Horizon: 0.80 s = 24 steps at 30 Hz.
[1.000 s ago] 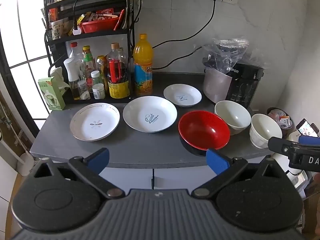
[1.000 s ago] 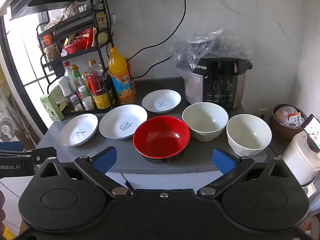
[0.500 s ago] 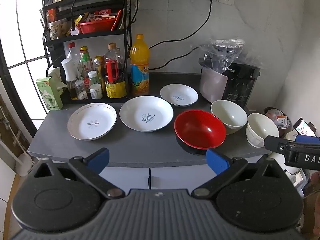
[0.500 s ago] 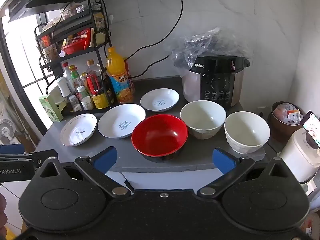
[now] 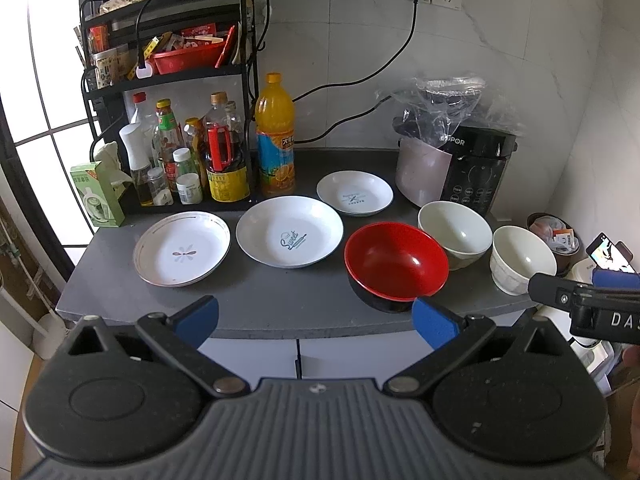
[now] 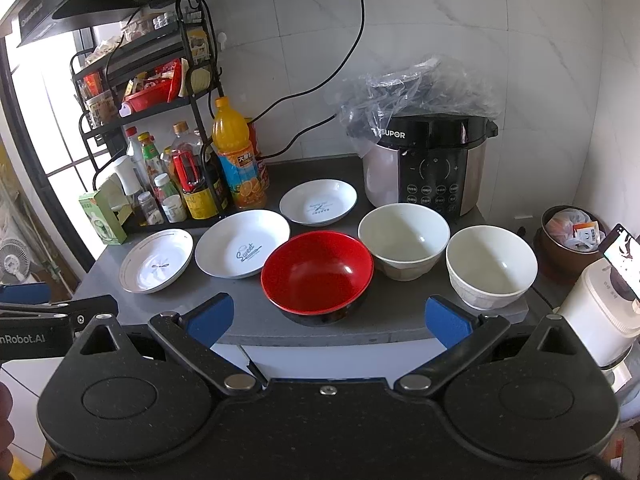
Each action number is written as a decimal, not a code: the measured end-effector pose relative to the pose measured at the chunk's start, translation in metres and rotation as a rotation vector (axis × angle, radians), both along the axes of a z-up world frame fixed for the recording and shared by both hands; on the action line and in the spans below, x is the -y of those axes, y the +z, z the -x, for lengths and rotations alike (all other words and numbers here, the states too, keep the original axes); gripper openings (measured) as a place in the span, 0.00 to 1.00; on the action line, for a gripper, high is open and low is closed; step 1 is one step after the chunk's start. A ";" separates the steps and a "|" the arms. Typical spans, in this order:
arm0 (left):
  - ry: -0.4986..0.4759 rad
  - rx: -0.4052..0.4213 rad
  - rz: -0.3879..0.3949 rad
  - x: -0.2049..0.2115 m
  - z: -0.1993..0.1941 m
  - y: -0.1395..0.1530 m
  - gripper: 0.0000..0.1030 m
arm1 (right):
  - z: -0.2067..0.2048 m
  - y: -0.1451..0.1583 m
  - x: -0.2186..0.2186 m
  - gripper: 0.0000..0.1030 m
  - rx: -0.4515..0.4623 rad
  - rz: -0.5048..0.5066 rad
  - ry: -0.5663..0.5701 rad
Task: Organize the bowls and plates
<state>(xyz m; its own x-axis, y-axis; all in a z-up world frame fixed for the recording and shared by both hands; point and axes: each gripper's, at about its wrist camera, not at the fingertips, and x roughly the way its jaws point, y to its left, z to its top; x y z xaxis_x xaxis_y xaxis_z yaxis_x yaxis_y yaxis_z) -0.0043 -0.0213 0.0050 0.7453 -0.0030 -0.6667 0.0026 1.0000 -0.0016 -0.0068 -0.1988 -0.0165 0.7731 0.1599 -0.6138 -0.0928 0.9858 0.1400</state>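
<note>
On the grey counter (image 5: 280, 300) stand three white plates: a gold-rimmed plate (image 5: 182, 249) at left, a large plate (image 5: 289, 231) marked "Sweet" in the middle, and a small plate (image 5: 354, 193) behind it. To their right sit a red bowl (image 5: 395, 260) (image 6: 317, 271), a cream bowl (image 5: 455, 229) (image 6: 403, 236) and a white ribbed bowl (image 5: 522, 259) (image 6: 491, 266). My left gripper (image 5: 315, 316) hangs open in front of the counter edge, holding nothing. My right gripper (image 6: 329, 316) is also open and empty, facing the red bowl from short of the counter.
A black rack (image 5: 176, 80) with bottles and an orange juice bottle (image 5: 275, 136) fill the back left. A pressure cooker (image 6: 430, 160) under plastic stands back right. A brown bin (image 6: 570, 236) and a white appliance (image 6: 600, 312) with a phone lie off the right edge.
Both grippers have drawn back slightly from the counter, so the dishes look a little smaller and farther. Nothing on the counter has moved and both grippers stay open.
</note>
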 end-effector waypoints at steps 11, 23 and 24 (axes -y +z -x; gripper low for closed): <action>0.010 0.008 0.003 -0.001 0.003 0.002 0.99 | 0.000 0.003 0.002 1.00 0.007 0.003 0.007; 0.022 0.008 0.011 -0.008 0.004 0.001 0.99 | -0.001 0.003 -0.003 1.00 0.008 0.010 0.016; 0.022 0.008 0.012 -0.009 0.005 0.001 0.99 | -0.001 0.003 -0.004 1.00 0.007 0.010 0.016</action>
<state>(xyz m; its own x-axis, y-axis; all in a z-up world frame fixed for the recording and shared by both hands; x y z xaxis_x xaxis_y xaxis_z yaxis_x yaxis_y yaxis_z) -0.0091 -0.0126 0.0058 0.7506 0.0057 -0.6607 -0.0195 0.9997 -0.0136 -0.0060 -0.1950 -0.0134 0.7750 0.1661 -0.6097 -0.1095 0.9855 0.1293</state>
